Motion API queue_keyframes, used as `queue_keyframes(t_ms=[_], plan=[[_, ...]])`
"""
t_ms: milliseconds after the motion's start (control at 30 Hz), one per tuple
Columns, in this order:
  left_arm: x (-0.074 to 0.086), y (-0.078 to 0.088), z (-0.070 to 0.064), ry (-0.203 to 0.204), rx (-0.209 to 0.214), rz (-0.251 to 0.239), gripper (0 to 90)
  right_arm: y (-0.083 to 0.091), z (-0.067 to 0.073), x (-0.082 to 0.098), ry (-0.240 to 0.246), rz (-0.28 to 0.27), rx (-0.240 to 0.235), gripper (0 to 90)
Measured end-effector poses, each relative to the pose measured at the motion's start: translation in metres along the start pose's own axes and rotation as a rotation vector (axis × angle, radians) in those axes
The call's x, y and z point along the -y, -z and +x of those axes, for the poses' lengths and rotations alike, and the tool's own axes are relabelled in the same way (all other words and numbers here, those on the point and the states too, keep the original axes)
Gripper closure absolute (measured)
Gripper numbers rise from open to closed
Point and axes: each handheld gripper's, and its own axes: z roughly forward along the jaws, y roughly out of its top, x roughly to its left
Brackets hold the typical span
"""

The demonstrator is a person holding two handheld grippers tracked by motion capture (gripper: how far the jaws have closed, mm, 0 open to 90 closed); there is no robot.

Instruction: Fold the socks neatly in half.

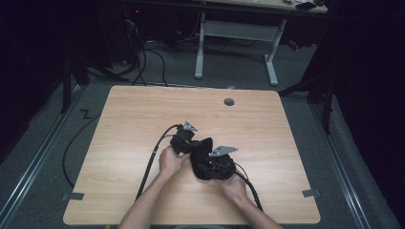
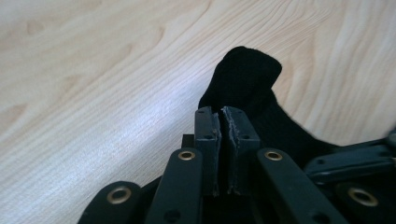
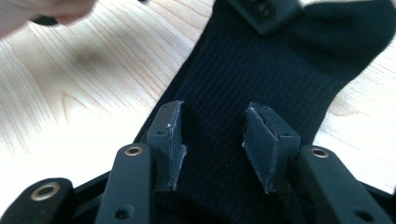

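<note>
My left gripper (image 2: 219,116) is pinched tight on the black sock's (image 3: 280,70) edge. My right gripper (image 3: 212,140) hangs over the sock, jaws wide apart. Both hands meet at the table's (image 1: 143,124) centre, the sock toward 5 o'clock.

- In the right gripper view, I saw the black sock (image 3: 261,70) cut off by the top and bottom edges, so I couldn't tell its full length.
- A blurred hand (image 3: 42,11) sat in the upper left corner, mostly out of frame.
- From the high view, the sock (image 1: 203,157) was largely hidden under both grippers.
</note>
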Motion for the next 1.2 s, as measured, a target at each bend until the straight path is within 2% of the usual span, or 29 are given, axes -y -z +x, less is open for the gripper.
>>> queue_keyframes(t_ms=[100,133,267,400,433,500,567,633,733,767,833,900,1033,1200], plan=[[-0.003,0.011,-0.006,-0.006,0.008,-0.044,84.7,-0.003,0.0,-0.001,0.009,-0.004,0.011,56.2],[-0.004,0.016,-0.01,-0.014,0.024,-0.064,84.8,-0.005,-0.001,-0.001,0.01,-0.008,0.016,56.2],[-0.003,0.023,-0.02,-0.044,0.038,-0.094,84.9,-0.012,-0.004,-0.009,0.024,-0.001,0.043,56.2],[0.0,0.022,-0.015,-0.019,0.035,-0.113,84.9,-0.016,-0.007,-0.014,0.012,-0.006,0.028,54.4],[0.0,0.022,-0.013,-0.008,0.033,-0.122,84.9,-0.015,-0.008,-0.014,0.011,-0.01,0.017,52.0],[0.001,0.023,-0.011,0.002,0.033,-0.14,84.9,-0.006,-0.008,-0.013,-0.001,-0.044,-0.036,49.8],[0.002,0.024,-0.011,0.004,0.03,-0.145,84.8,0.008,-0.004,-0.009,0.01,-0.091,-0.051,48.8],[0.002,0.024,-0.012,-0.001,0.029,-0.147,84.9,0.018,-0.002,-0.005,0.03,-0.099,-0.055,47.6],[0.001,0.025,-0.012,-0.006,0.035,-0.158,84.8,0.02,-0.002,0.002,0.055,-0.044,-0.039,45.5],[0.001,0.025,-0.013,-0.009,0.037,-0.16,84.9,0.017,-0.004,0.005,0.066,-0.018,-0.023,44.9],[0.001,0.027,-0.014,-0.017,0.046,-0.164,84.9,0.011,-0.005,0.008,0.064,0.007,-0.021,44.6],[0.001,0.03,-0.017,-0.024,0.057,-0.169,84.8,0.008,-0.006,0.007,0.068,0.001,-0.003,45.3],[0.004,0.038,-0.028,-0.071,0.056,-0.172,84.7,0.001,-0.006,0.006,0.058,-0.022,0.033,47.0],[0.015,0.041,-0.036,-0.087,0.055,-0.16,84.6,-0.006,-0.008,0.004,0.064,-0.047,0.08,48.0]])
